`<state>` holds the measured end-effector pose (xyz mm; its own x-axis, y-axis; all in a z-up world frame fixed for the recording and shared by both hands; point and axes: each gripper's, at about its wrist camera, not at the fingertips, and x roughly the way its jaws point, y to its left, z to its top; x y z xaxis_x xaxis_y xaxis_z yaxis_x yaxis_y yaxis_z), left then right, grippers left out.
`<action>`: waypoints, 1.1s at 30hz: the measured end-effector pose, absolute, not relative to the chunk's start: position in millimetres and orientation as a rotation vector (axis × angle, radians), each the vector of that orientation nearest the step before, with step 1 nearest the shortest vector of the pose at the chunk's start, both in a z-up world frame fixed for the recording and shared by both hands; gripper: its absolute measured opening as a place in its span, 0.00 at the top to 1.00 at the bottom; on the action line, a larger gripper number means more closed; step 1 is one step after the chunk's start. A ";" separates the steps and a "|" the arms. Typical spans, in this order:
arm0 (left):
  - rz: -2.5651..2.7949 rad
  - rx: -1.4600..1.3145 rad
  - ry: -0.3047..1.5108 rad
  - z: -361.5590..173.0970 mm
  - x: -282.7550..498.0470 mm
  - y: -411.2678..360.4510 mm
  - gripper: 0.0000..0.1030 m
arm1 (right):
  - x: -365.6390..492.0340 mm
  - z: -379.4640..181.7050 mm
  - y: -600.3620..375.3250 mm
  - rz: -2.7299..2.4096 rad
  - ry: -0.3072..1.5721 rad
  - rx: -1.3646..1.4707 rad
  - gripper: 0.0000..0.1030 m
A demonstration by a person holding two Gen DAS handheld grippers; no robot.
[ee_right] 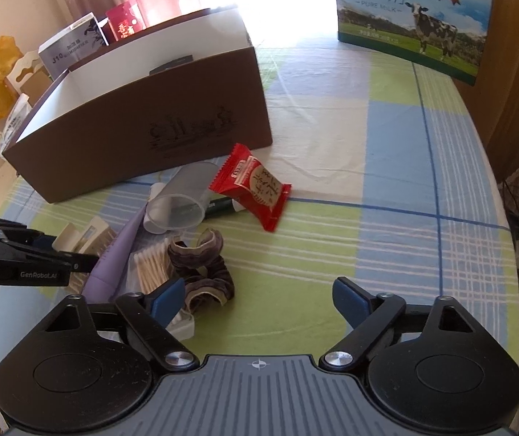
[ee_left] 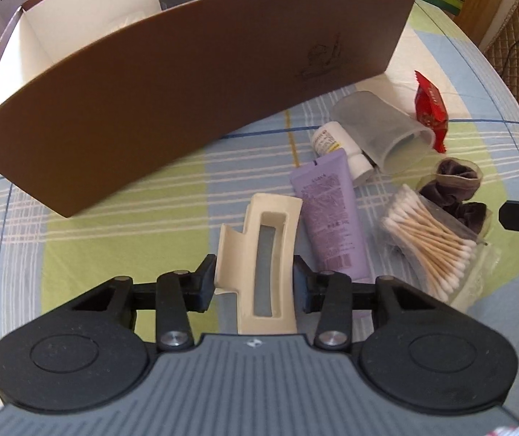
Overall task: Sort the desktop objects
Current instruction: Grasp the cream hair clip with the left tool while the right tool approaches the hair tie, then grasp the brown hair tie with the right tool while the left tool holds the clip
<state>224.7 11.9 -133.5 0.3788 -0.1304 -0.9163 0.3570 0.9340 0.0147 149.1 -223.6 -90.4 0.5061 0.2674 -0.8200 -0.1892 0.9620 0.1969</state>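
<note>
Checked cloth in green, blue and white covers the table point(ee_right: 386, 152), with a curtained window bright behind it.

Left gripper point(ee_left: 255, 283) pinches a cream hair claw clip point(ee_left: 259, 254) between its two pads, the clip upright and seemingly clear of the cloth — the brown box point(ee_left: 186, 101) stands just beyond it, open at the top, white inside, with a dark item already in it. Right gripper point(ee_right: 259, 298) hangs spread wide with nothing between its pads, over bare cloth in front of the box and to the right of the clutter.

That clutter lies just in front of the box: a purple tube point(ee_left: 332, 225) beside the clip, a small white bottle point(ee_left: 335, 145) and a tipped clear cup point(ee_left: 382, 130) nearest the box wall, a pack of cotton swabs point(ee_left: 430, 243) and a dark scrunchie point(ee_left: 455, 189) further out from it, and a red snack packet point(ee_right: 252, 189) near the box's right corner.

My reading: the clip is mid-transfer, one item into the sorting with most of the pile untouched. Next it must rise over the box's near wall and be let go inside; the box rim is the thing to clear. The free gripper could then take the scrunchie, its nearest piece.
</note>
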 end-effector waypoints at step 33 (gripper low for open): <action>-0.127 0.167 1.138 -137.1 222.7 67.9 0.62 | 162.5 -130.7 -171.7 0.431 0.979 -0.143 0.75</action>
<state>222.7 67.9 -137.2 0.4148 -0.0156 -0.9098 0.1856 0.9803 0.0678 162.5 -171.7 -130.7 0.4813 0.2883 -0.8278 -0.4156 0.9065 0.0741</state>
